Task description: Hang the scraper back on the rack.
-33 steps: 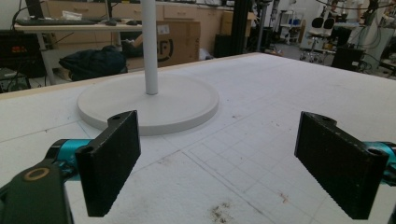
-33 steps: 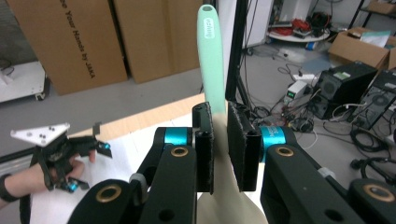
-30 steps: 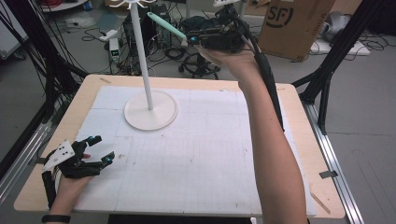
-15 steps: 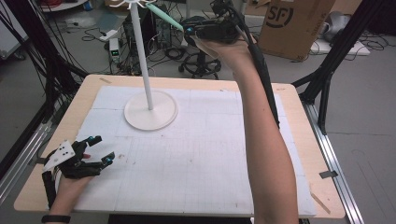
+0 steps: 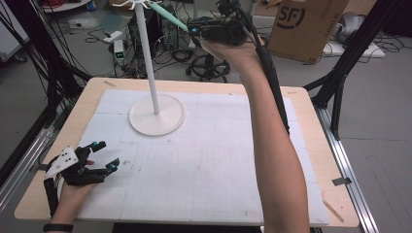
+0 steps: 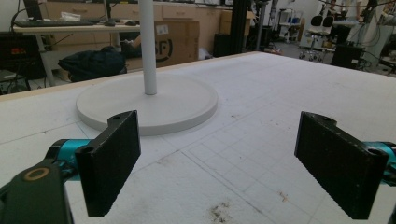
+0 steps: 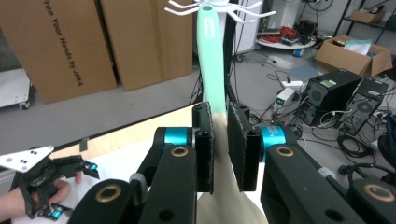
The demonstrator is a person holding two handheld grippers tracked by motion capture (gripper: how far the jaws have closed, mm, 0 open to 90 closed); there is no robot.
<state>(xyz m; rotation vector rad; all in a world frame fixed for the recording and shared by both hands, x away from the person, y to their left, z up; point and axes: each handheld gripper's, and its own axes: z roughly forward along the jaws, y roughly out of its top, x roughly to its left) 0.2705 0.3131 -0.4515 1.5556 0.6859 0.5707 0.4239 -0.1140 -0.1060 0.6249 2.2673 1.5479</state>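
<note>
Matt white stand (image 5: 156, 114), pale wooden table edge (image 5: 311, 97), perhaps plastic mint handle (image 7: 211, 70).

high view overhead facing forward, gripper views close and low, sharing the white stand (image 5: 155, 114)

Top right of the high view, a brown cardboard box (image 5: 306, 26) on the floor carries "SF" in big black letters. In the right gripper view, upper left, another carton (image 7: 51, 46) reads "ree Your Hands by JAKA" running down its face.
</note>
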